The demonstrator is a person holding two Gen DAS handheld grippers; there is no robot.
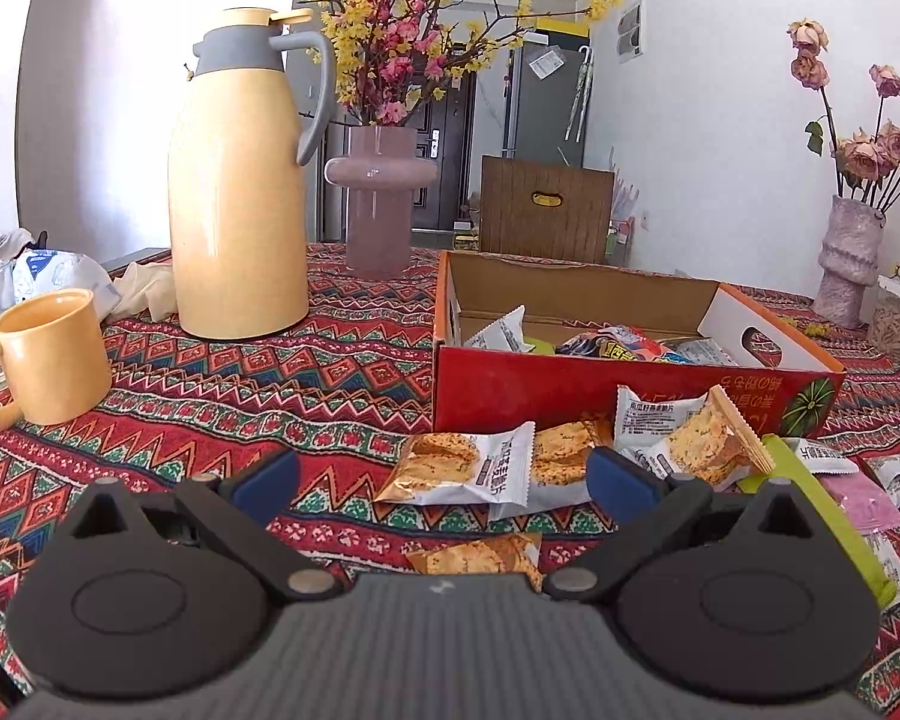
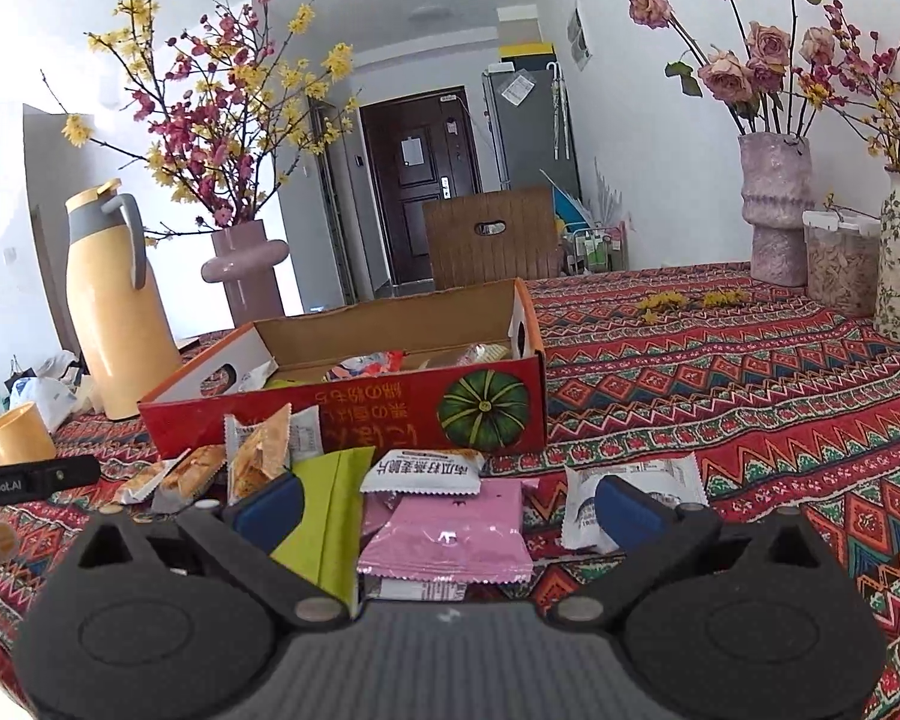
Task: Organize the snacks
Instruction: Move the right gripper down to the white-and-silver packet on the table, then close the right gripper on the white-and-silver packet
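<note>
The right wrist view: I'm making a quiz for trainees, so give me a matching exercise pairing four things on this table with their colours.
Things:
1. thermos jug
2. snack box
3. flat snack packet between the fingers of the right gripper
4. folded packet beside it

Colours:
A. lime green
B. red outside with a green pumpkin picture
C. pale yellow with a grey collar and handle
D. pink

Pairs: 1-C, 2-B, 3-D, 4-A
</note>
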